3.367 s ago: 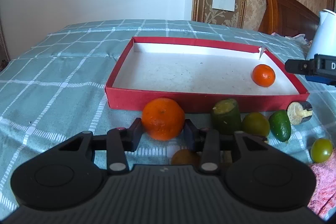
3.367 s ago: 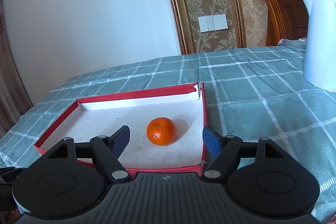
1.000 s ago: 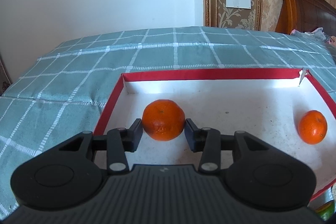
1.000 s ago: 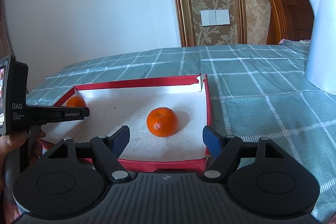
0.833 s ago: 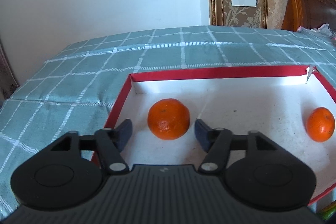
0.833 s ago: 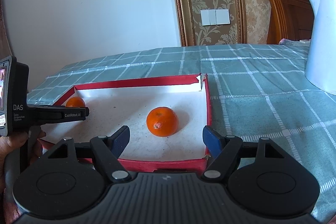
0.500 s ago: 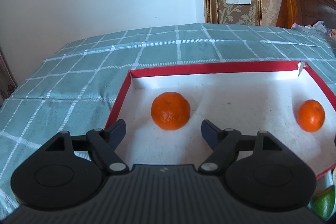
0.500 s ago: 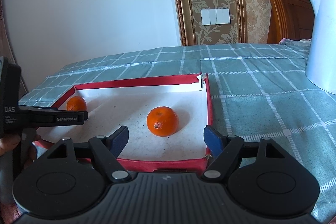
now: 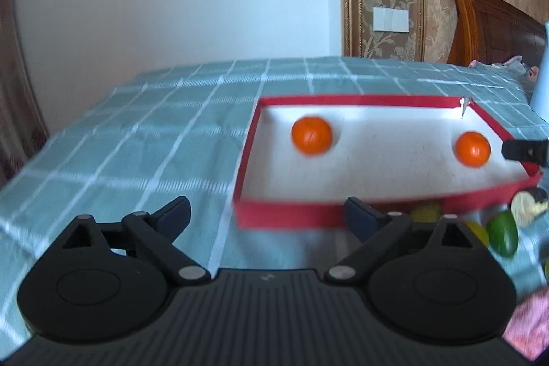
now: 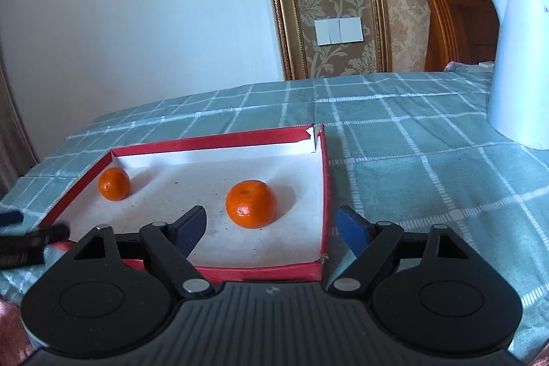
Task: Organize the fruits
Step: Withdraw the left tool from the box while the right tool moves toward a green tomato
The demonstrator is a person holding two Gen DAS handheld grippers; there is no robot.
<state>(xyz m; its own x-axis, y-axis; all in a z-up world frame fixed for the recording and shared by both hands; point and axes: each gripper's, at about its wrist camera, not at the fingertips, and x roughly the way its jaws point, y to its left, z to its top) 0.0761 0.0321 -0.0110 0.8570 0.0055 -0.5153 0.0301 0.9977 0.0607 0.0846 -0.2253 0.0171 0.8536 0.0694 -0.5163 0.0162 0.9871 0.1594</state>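
Inside the red box point(image 10: 324, 180) sit two oranges point(image 10: 251, 203) point(image 10: 114, 183); both tools point(image 9: 267, 211) point(image 10: 271, 227) are opening, empty

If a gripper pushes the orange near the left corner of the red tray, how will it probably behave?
The orange is round, so it would probably roll over the flat white floor. The red tray wall beside it is low but would likely stop it. Its skin looks firm and matte, probably not slippery.

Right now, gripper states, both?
Left gripper: jaws opening, nothing between them.
Right gripper: jaws opening, holding nothing.
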